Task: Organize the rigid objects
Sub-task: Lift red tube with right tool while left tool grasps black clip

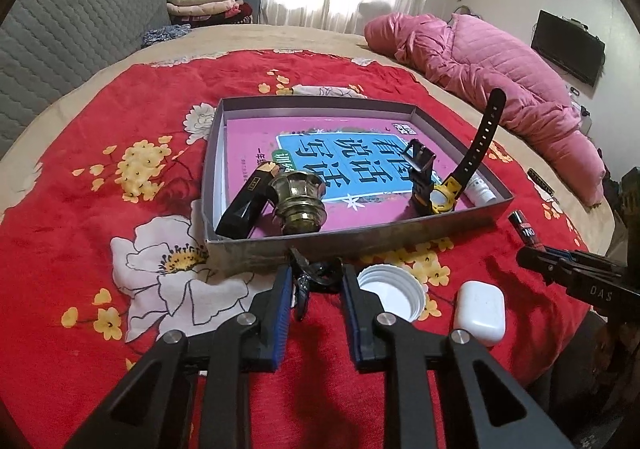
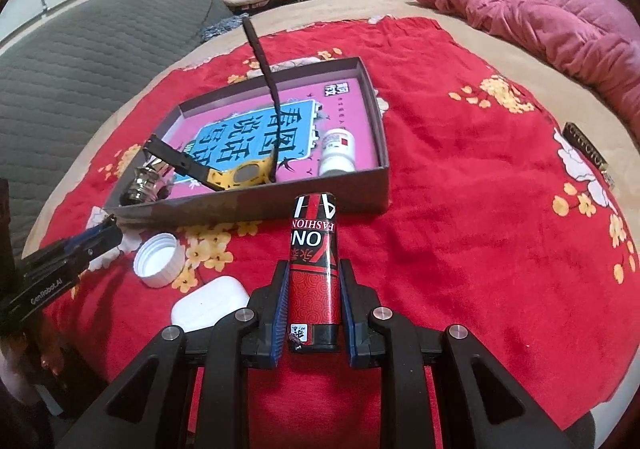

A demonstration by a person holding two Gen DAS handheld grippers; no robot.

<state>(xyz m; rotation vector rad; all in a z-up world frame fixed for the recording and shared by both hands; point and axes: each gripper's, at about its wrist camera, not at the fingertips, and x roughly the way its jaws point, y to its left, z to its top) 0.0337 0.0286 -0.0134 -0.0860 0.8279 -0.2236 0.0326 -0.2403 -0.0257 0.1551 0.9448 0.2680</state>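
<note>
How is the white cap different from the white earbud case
The cap is round, ribbed and open side up; the earbud case is a smooth, closed, rounded box. The cap lies nearer the tray; the case lies nearer the right tool. Both are white, lying loose on the red cloth.

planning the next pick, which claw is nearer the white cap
Left. The left claw sits just beside the cap, around a small dark item. The right claw, farther off, grips the lighter.
</note>
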